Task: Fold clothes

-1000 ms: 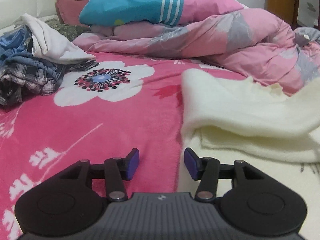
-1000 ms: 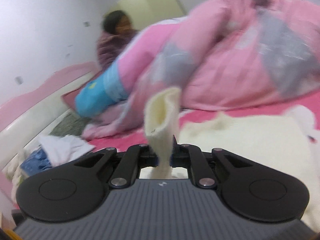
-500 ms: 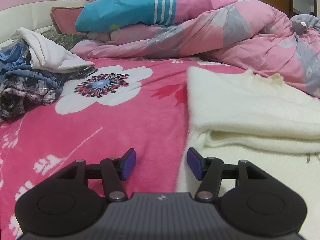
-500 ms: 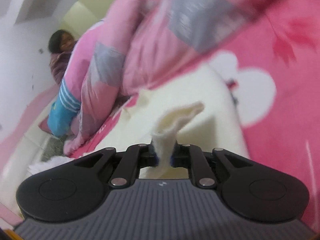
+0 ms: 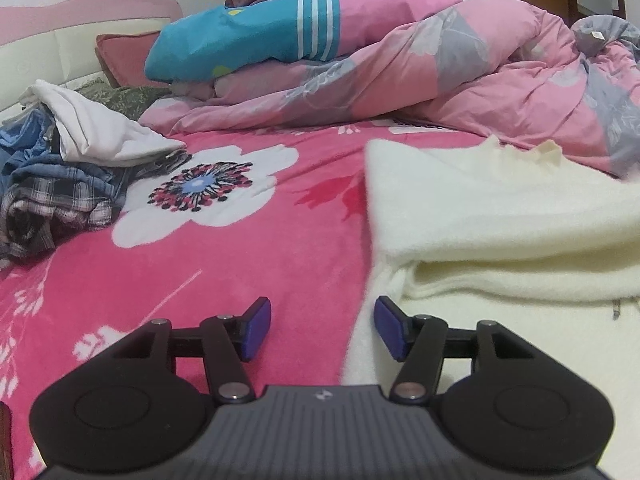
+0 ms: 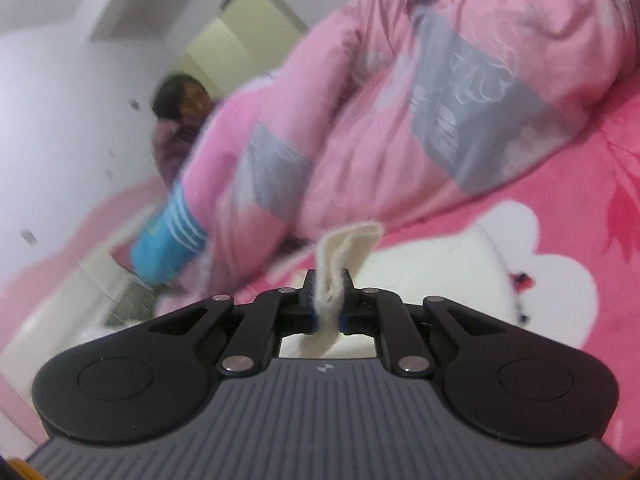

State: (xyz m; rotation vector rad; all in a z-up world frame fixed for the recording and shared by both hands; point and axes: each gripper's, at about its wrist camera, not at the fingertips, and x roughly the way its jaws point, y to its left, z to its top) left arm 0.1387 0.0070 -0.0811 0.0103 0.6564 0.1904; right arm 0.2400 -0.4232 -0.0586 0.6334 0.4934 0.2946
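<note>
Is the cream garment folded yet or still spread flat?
Partly folded: the cream garment has one layer doubled over another, its fold edge facing the left tool. The right tool pinches one end.

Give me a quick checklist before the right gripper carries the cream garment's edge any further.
1. Right gripper shut on the cream garment: ok, a doubled edge is pinched between the pads.
2. Left gripper free: ok, open and empty, over the garment's left edge.
3. Garment flat on the blanket: ok, one fold already lies on it.
4. Landing spot for the fold: cannot tell, right view blurred.
5. Duvet off the garment: cannot tell, it bunches close behind.
6. Clothes pile out of the way: ok, far left.
</note>
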